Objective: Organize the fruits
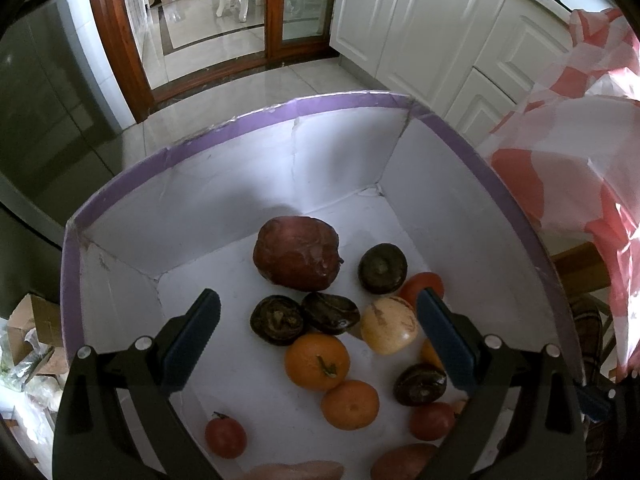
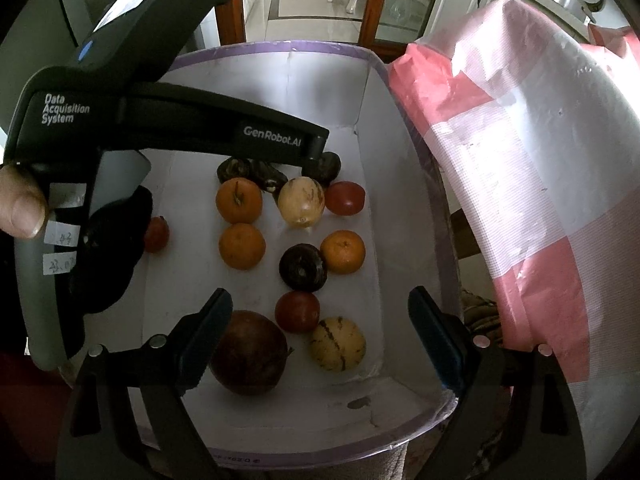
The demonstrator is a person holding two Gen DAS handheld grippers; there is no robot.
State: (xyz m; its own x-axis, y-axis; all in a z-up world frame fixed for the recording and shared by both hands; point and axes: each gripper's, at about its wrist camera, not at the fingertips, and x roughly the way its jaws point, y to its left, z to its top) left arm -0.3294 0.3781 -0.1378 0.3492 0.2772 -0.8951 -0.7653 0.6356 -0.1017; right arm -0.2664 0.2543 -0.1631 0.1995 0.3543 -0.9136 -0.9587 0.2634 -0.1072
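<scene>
Fruits (image 1: 316,360) loose on the floor of the white box (image 1: 280,168), under both my grippers.
My left gripper (image 1: 318,340) hangs released above the orange; my right gripper (image 2: 320,340), also released, holds nothing.

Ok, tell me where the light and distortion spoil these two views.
Left wrist: fisheye bows the box rim; a soft shadow lies on the back wall; the tiled floor glares. Right wrist: the left gripper's body blocks the upper left, and the pink-and-white bag is washed out.

box (image 2: 404,168) white, purple rim | holds oranges (image 2: 239,200), tomatoes (image 2: 345,198), dark fruits (image 2: 302,267)
</scene>
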